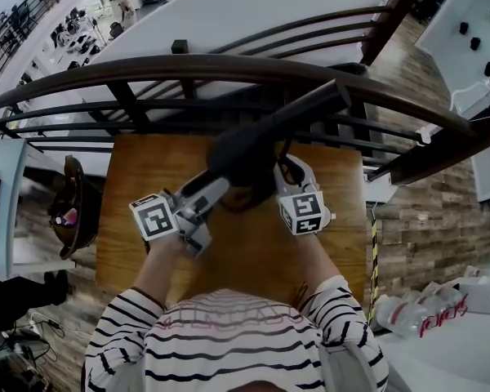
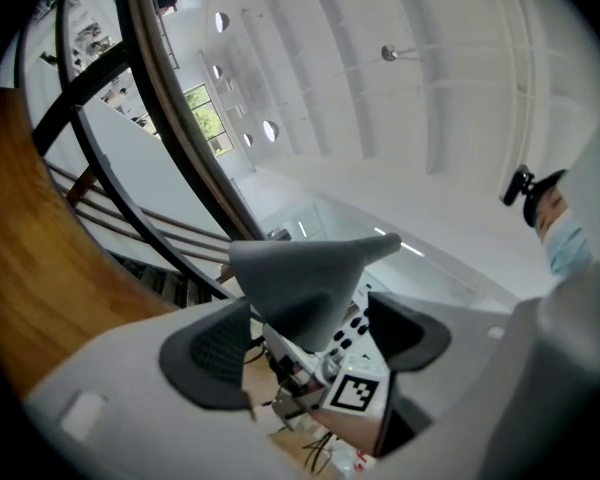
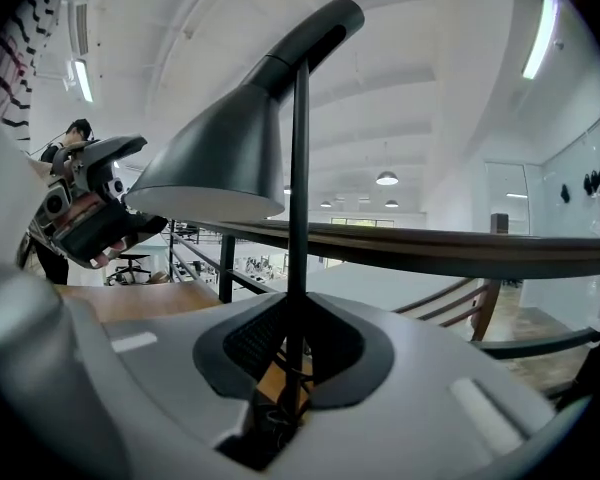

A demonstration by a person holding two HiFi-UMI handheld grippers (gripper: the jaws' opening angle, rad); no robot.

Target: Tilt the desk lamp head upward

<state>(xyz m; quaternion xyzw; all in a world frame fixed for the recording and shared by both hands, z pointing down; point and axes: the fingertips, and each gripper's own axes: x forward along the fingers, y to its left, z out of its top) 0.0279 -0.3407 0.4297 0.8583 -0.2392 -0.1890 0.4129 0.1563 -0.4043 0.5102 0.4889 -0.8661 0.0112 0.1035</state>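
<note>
Two grey plastic grippers are over the brown wooden table. What is the left gripper doing?

Its jaws are wide apart. The dark grey cone-shaped lamp head sits between the two dark pads, but the pads do not squeeze it.

And the right gripper?

Its jaws are closed on the thin black lamp pole. The pole goes straight up from between them.

Where is the lamp on the table?

It stands on the far half of the table, close to the dark curved railing behind the table. The lamp head is up above the table top, and its wide mouth faces down at the table.

Where are the grippers?

Both are over the middle of the table. The left gripper is nearer the table's left side and reaches up to the lamp head. The right gripper is just beside it, nearer the table's right side, under the lamp head.

Who holds them?

A person in a black and white striped top, at the near side of the table
</note>
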